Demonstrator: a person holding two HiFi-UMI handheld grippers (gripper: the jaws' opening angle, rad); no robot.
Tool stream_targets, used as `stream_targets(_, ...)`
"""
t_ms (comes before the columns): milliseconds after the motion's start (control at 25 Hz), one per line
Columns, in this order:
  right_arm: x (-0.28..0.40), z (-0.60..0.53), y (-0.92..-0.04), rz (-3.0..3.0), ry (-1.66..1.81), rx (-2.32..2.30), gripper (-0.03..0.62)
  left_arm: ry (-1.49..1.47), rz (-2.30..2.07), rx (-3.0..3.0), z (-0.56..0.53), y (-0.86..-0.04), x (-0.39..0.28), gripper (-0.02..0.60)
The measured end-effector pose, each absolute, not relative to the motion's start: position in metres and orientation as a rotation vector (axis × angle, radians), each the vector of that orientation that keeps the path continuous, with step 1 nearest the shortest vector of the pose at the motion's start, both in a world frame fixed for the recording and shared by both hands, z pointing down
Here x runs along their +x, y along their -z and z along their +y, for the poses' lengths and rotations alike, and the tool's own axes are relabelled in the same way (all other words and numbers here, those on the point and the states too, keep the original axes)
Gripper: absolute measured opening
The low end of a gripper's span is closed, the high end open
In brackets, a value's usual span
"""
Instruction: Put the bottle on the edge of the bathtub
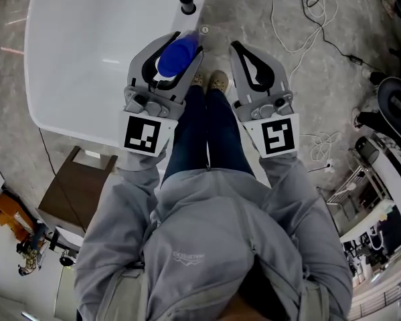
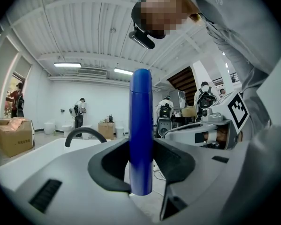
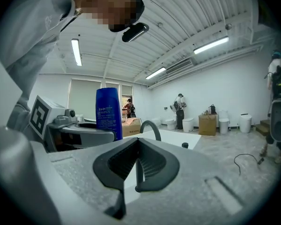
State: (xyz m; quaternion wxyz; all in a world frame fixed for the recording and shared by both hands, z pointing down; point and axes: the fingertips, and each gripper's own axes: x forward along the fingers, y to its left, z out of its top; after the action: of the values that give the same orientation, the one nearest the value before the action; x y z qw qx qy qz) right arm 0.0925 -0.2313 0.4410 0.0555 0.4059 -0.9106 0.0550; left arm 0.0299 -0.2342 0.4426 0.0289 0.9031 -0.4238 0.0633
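Left claw point(image 2: 141, 149) clamps bottle point(image 2: 141, 135) low on body. Bottle upright, in air over near right rim of tub point(image 1: 73, 52), not yet set down. Right claw point(image 3: 138, 161) closed, empty, just beside. Bottle looks light, stiff plastic, smooth, likely slippery. Tall and slim, so probably tippy. Low hold suits it. Tap point(image 3: 151, 127) beyond.

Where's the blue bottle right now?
The blue bottle stands upright, clamped in the left gripper, left of centre near the top of the head view. It shows over the white bathtub rim, just below the black knob.
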Motion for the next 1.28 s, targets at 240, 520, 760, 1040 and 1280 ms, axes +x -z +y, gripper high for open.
stream_targets(240,0.081,-0.236,-0.468,-2.761,-0.165,1.184,0.002,-0.216,-1.334,2.774,-0.241,-0.474,0.017,0.155)
stream_targets(520,0.068,-0.232,-0.505,-2.744,-0.209,1.141,0.002,-0.241,-1.350,2.803,-0.249,-0.504,0.011,0.155)
stream_targets(760,0.058,-0.237,-0.533,-2.725,-0.230,1.145,0.002,-0.308,-1.320,2.812,-0.251,-0.536,0.009,0.155)
stream_targets(1040,0.055,-0.244,-0.557,-2.683,-0.241,1.133,0.002,-0.339,-1.283,2.821,-0.256,-0.563,0.011,0.155)
stream_targets(1280,0.055,-0.246,-0.571,-2.657,-0.272,1.137,0.002,-0.351,-1.269,2.804,-0.259,-0.585,0.012,0.155)
